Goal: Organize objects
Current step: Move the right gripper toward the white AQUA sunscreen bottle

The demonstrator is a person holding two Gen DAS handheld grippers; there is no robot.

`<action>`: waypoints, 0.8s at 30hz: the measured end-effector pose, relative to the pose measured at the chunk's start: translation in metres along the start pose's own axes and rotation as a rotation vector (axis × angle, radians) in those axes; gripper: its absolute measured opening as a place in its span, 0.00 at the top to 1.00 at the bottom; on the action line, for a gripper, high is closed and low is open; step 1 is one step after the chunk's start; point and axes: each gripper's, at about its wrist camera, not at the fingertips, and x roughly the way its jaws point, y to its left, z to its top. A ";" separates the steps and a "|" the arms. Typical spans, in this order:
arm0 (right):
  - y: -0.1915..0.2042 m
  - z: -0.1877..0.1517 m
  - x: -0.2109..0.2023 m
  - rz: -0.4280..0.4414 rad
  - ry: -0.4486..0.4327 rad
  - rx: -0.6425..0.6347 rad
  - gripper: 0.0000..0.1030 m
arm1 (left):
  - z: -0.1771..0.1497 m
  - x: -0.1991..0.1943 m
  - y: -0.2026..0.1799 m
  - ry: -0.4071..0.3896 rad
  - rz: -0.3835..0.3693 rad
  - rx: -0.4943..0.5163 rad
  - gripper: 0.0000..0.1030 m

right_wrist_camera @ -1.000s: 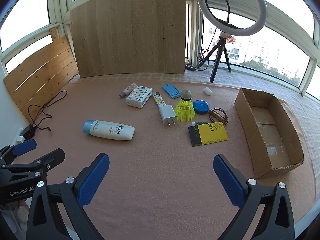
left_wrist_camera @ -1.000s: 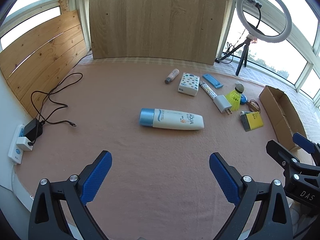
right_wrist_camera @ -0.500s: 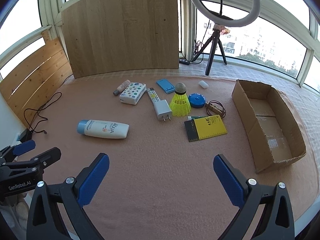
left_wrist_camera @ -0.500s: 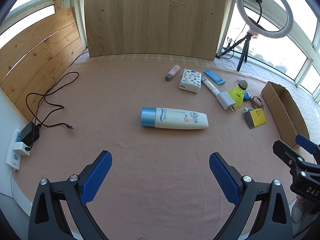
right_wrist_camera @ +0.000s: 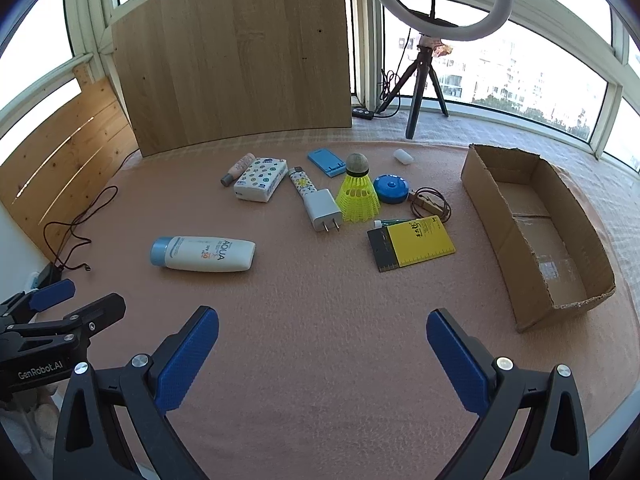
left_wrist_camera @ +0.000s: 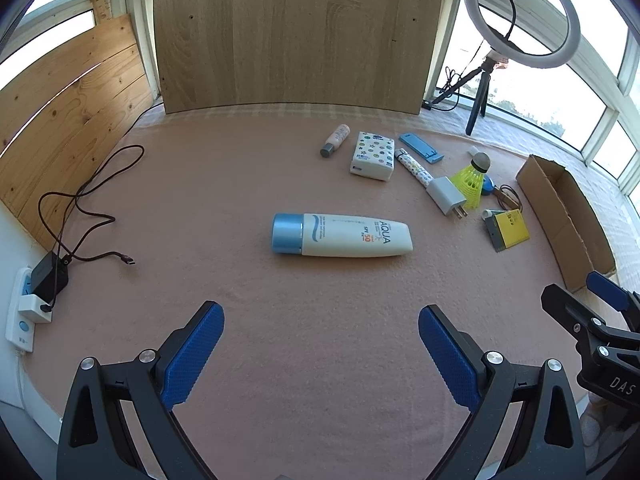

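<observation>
A white sunscreen tube with a blue cap (left_wrist_camera: 340, 235) (right_wrist_camera: 203, 253) lies on its side on the pink cloth, straight ahead of my open left gripper (left_wrist_camera: 320, 354). Further back sit a patterned white box (left_wrist_camera: 373, 155) (right_wrist_camera: 261, 179), a white charger plug (right_wrist_camera: 322, 209), a yellow shuttlecock (right_wrist_camera: 357, 194), a blue round case (right_wrist_camera: 389, 188) and a yellow notepad (right_wrist_camera: 416, 243). An open cardboard box (right_wrist_camera: 536, 228) (left_wrist_camera: 564, 216) stands at the right. My right gripper (right_wrist_camera: 322, 358) is open and empty, near the front edge.
A dark cable (left_wrist_camera: 86, 204) runs from a wall adapter (left_wrist_camera: 48, 276) at the left. A wooden board (left_wrist_camera: 296, 36) leans at the back. A ring light on a tripod (right_wrist_camera: 438, 4) stands back right. A small pink bottle (right_wrist_camera: 238, 168) and a blue stand (right_wrist_camera: 326, 162) lie behind the box.
Both grippers have risen and drawn back a little, so the objects look slightly farther and more centred. Nothing on the cloth has moved, and both jaws stay open.
</observation>
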 end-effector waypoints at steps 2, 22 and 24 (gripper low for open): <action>-0.002 0.000 0.000 -0.003 0.000 0.007 0.00 | 0.001 0.001 0.000 0.001 -0.003 0.002 0.03; 0.002 0.021 0.029 0.084 0.049 -0.009 0.08 | 0.009 0.025 0.022 0.028 0.022 -0.043 0.07; 0.007 0.026 0.036 0.096 0.055 -0.027 0.08 | 0.009 0.029 0.024 0.033 0.026 -0.051 0.08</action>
